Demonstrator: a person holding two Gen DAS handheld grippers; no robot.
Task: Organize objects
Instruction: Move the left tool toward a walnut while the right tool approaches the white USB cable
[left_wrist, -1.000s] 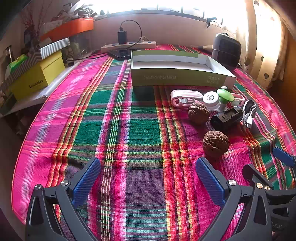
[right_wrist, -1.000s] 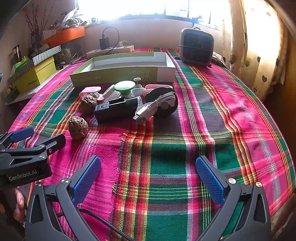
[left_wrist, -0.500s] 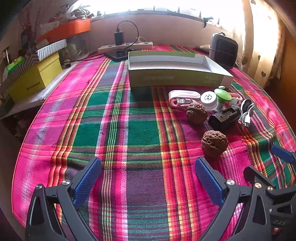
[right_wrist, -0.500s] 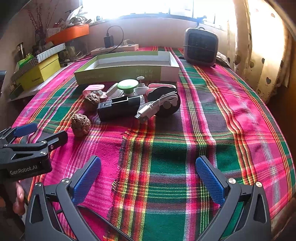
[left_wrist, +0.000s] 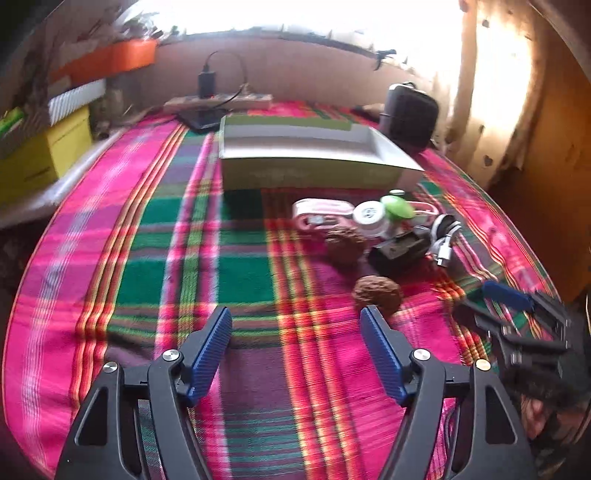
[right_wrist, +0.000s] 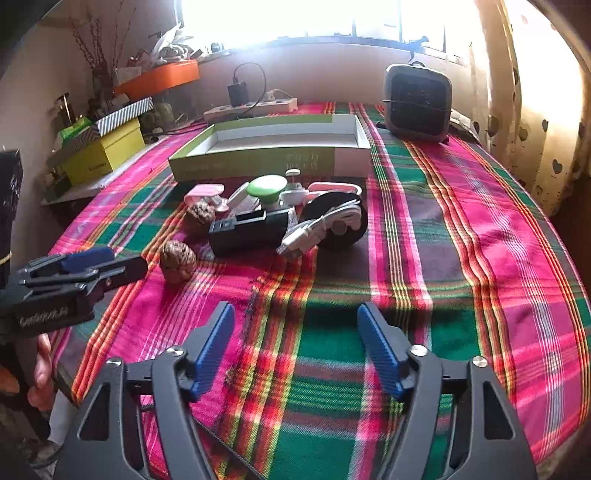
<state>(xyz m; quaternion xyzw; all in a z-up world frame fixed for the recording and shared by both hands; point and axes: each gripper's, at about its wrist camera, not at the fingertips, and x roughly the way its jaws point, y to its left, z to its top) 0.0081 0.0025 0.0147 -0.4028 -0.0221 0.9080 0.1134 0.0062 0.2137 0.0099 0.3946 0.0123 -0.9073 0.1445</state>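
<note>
While both grippers are held over plaid cloth (right_wrist: 424, 258), nothing is gripped: left gripper (left_wrist: 295, 350) open wide, right gripper (right_wrist: 295, 350) closing (jaws empty). Clutter (right_wrist: 273, 218) is heaped before tray (right_wrist: 269, 162); nut (left_wrist: 376, 295) just beyond left fingertip.

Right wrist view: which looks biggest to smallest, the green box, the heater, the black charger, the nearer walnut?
1. green box
2. heater
3. black charger
4. nearer walnut

The heater sits farthest back, so its true size is probably understated.
</note>
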